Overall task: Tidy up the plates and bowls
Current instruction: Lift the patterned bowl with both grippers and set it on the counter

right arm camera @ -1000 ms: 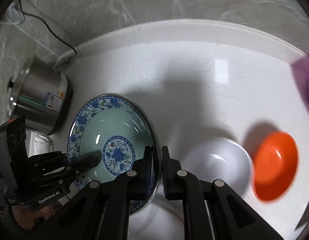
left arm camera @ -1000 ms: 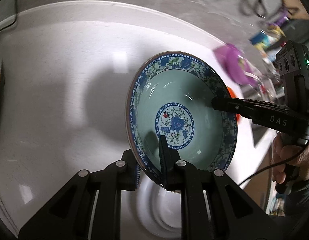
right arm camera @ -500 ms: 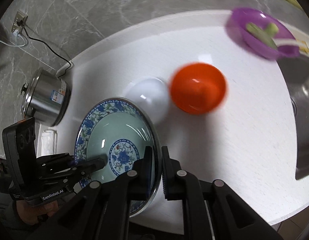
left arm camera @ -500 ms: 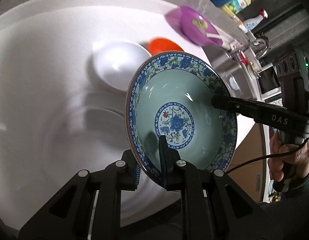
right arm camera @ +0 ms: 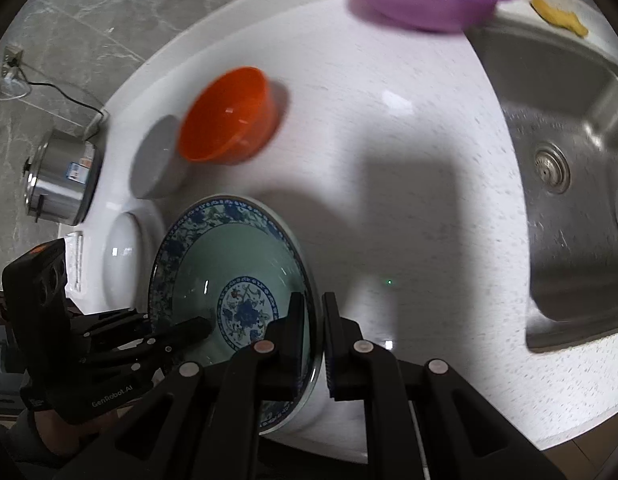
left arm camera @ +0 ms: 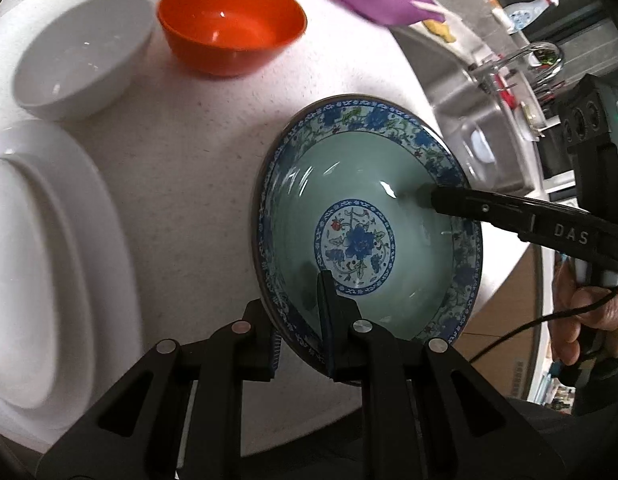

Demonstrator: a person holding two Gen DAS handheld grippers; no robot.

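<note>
You have the white table [left arm camera: 197, 168] under you, with the steel sink [right arm camera: 569, 216] set into it on the far side from the white oval plate [left arm camera: 37, 248]. Your patterned bowl [left arm camera: 365, 216] hangs over the table between that plate and the sink, nearer than the white bowl [left arm camera: 77, 68] and the orange bowl [left arm camera: 229, 28]. Your left tongs [left arm camera: 299, 332] are clamped on its near rim, and your right tongs [right arm camera: 313, 340] are clamped on the opposite rim.
</note>
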